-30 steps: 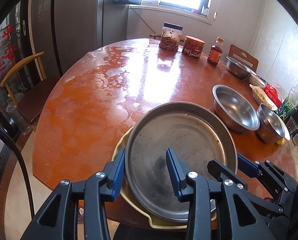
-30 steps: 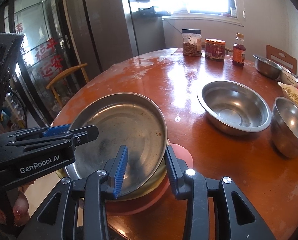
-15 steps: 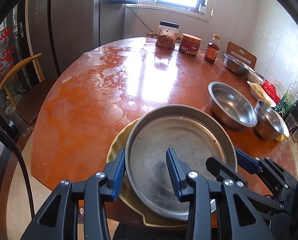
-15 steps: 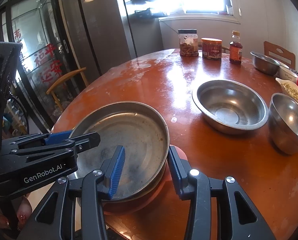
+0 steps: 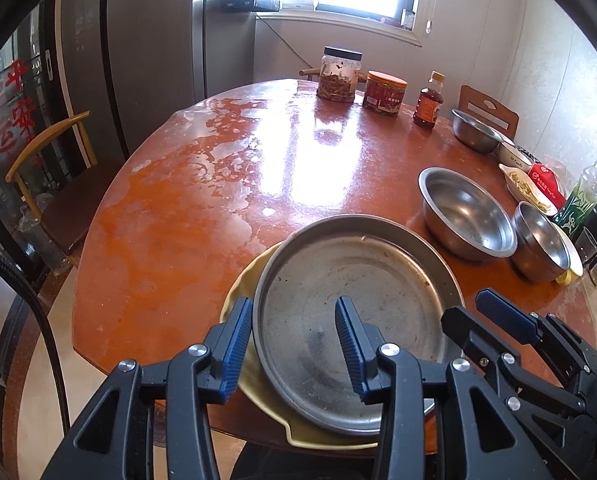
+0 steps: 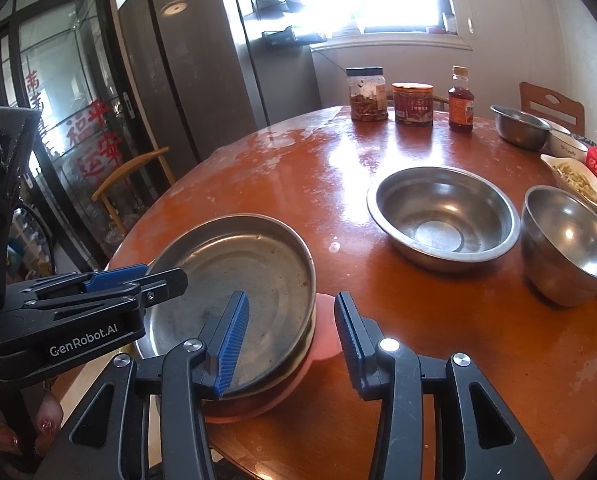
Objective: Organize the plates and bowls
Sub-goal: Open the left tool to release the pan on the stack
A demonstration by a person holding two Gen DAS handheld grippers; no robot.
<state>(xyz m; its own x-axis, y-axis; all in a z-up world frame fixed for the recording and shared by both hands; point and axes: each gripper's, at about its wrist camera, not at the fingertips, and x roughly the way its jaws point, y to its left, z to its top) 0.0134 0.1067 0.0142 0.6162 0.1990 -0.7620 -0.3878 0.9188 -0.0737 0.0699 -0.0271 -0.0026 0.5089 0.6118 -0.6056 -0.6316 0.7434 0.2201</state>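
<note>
So this looks like the tail end of the stacking step: the steel plate [image 5: 354, 320] now sits on a yellow plate [image 5: 242, 300] in the lower middle of the left wrist view, and the right wrist view shows a pinkish plate [image 6: 326, 340] peeking out underneath at lower centre, all near the close edge of the round table [image 5: 202, 208]. The left gripper [image 5: 294, 344] straddles the steel plate's left rim, one blue pad outside it and the other over the plate's inside; its jaws are opening and I don't see the pads pressing on the rim, so I'd call it let go. The right gripper [image 6: 290, 340] straddles the plate's right rim the same way, partly open with gaps on both sides, holding nothing. Compared with a second ago, both sets of jaws stand a bit wider, and the steel plate has shifted on the yellow one so more yellow shows on the left. My guess for the next move: back both grippers off the rim without nudging the stack, then head for the big steel bowl [image 6: 444, 216] and the smaller steel bowl [image 6: 568, 248] at middle right of the right wrist frame, which probably want nesting. Slick metal rims, so a square bite on the edge matters.
</note>
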